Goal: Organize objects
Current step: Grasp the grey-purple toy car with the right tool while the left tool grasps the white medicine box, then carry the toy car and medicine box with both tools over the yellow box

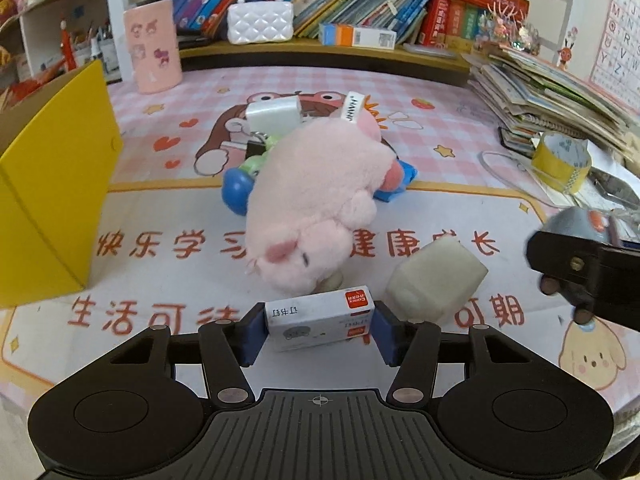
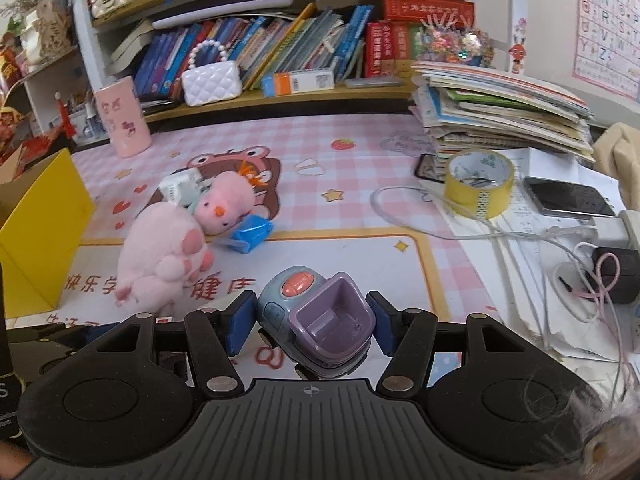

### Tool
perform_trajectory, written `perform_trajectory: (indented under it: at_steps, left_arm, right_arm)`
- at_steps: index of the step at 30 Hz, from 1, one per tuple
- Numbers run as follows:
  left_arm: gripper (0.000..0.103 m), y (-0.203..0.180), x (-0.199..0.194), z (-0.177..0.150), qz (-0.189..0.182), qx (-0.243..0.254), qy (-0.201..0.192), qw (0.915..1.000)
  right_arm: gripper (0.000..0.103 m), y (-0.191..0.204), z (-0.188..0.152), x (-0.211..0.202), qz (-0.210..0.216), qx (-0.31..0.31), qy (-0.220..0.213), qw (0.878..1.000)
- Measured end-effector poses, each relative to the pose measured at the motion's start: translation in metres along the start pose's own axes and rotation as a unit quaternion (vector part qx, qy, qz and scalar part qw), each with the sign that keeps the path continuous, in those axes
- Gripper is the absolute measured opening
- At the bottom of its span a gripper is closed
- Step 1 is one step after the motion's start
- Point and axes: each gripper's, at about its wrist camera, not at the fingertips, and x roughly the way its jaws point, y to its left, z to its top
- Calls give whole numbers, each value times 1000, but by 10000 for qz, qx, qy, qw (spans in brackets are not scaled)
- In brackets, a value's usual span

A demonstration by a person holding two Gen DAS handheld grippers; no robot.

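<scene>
The left gripper (image 1: 320,328) has its 2 blue pads (image 1: 251,338) pressed on both ends of a small white staple box (image 1: 320,322), so it is clamped on this box. The box lies just in front of the pink plush toy (image 1: 316,208), almost touching its head. A white soft block (image 1: 436,280) lies just right of the box, near the plush toy.

The right gripper (image 2: 306,326) is clamped on a grey-blue and purple toy car (image 2: 320,320). Its pads touch the 2 sides of the car, which is tilted, with the purple scoop toward the camera. In this view the car is to the right of the plush toy (image 2: 160,248) and nearer to the camera.

A yellow box (image 1: 52,208) stands left of the plush toy, well apart. A blue packet (image 2: 250,234) lies just right of the plush toy.
</scene>
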Motion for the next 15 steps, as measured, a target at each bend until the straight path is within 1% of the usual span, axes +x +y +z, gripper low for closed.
perform_trajectory:
  at_steps: [5, 8, 12, 15]
  left_arm:
    - [54, 20, -12, -6, 122, -249, -12, 9996]
    - [53, 39, -22, -8, 236, -475, -99, 9985]
    - [53, 68, -40, -13, 338, -676, -271, 9968]
    - [53, 96, -53, -20, 456, -916, -314, 9943]
  right_arm:
    - [57, 17, -3, 5, 233, -115, 104, 9996]
    - [57, 31, -6, 8, 359, -203, 238, 9989]
    - [57, 57, -10, 7, 549, -405, 294, 9972]
    - [57, 83, -14, 6, 696, -557, 351, 9954]
